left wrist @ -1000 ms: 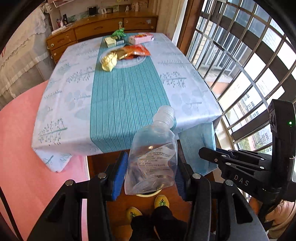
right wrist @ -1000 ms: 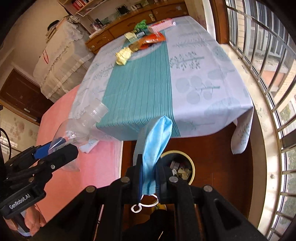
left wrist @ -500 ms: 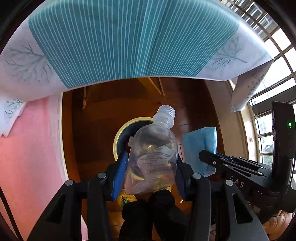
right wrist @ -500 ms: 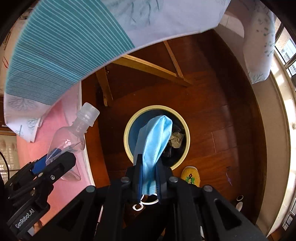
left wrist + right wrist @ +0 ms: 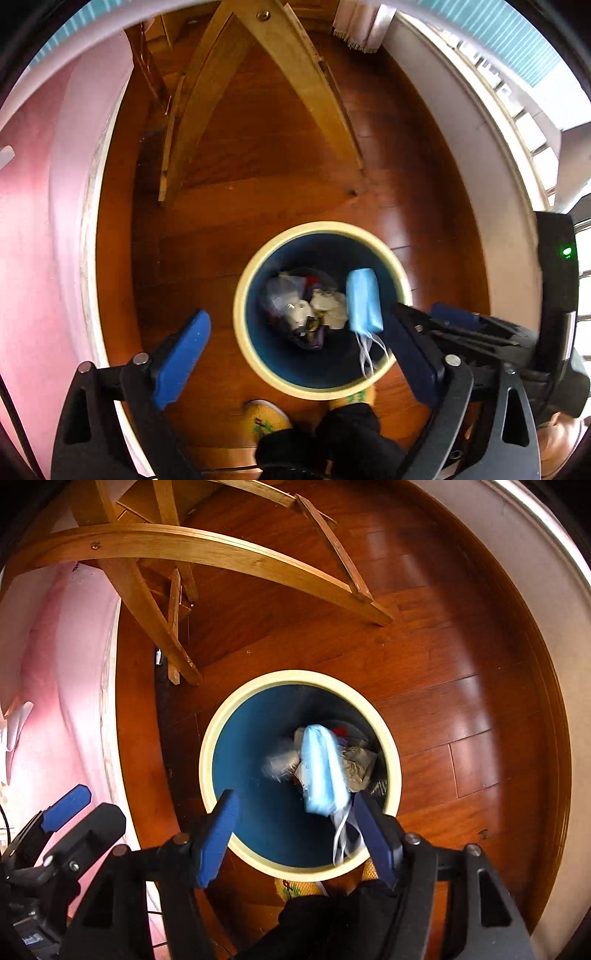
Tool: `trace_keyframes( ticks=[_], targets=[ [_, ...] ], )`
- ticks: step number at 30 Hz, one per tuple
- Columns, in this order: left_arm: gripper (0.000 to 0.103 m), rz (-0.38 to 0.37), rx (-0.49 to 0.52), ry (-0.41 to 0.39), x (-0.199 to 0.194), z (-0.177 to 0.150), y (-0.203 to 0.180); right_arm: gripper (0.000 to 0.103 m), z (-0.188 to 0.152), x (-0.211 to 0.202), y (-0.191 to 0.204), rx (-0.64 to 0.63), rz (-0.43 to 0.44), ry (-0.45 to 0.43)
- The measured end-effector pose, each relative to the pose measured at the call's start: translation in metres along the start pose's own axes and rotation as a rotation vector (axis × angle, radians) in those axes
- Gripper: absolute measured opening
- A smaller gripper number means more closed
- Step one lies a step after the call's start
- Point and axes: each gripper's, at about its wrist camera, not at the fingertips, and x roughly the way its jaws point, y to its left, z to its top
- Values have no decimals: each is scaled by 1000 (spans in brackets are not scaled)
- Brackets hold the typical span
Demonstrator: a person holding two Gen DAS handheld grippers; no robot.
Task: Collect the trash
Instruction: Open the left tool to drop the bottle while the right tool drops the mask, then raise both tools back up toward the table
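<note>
Left gripper (image 5: 301, 358): fingers spread wide, blue pads bare, nothing between them; it hangs above the near rim of the bin. Right gripper (image 5: 299, 836): fingers likewise parted and holding nothing. Between and just beyond the right gripper's fingers, a folded light-blue face mask (image 5: 323, 771) is free of both pads, over the mouth of the waste bin (image 5: 218, 734). Its long axis runs near-to-far in the right wrist view, the narrow folded end pointing away toward the bin's far wall, the white ear loops (image 5: 341, 836) trailing at the near end, close beside the right-hand pad. The outline is blurred. Whether it touches the contents below cannot be told. The bin is round, cream-rimmed, blue inside, and stands on a reddish wooden floor (image 5: 443, 701). At its bottom lies crumpled rubbish (image 5: 314, 306), including a clear plastic item. Farther out, pale wooden table legs (image 5: 229, 559) cross the floor.
</note>
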Motion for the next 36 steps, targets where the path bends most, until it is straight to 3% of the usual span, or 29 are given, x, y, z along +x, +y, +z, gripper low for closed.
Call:
trace_keyframes(
  ticks=[9, 17, 25, 36],
  targets=[
    [95, 54, 8, -30, -17, 3, 9, 65, 2, -7, 0, 28, 11, -6],
    [95, 67, -44, -34, -67, 10, 13, 65, -2, -58, 17, 23, 16, -16],
    [95, 68, -56, -59, -158, 18, 5, 65, -8, -138, 43, 3, 5, -19],
    [95, 72, -33, -170, -296, 30, -14, 65, -12, -255, 104, -188, -61, -79]
  ],
)
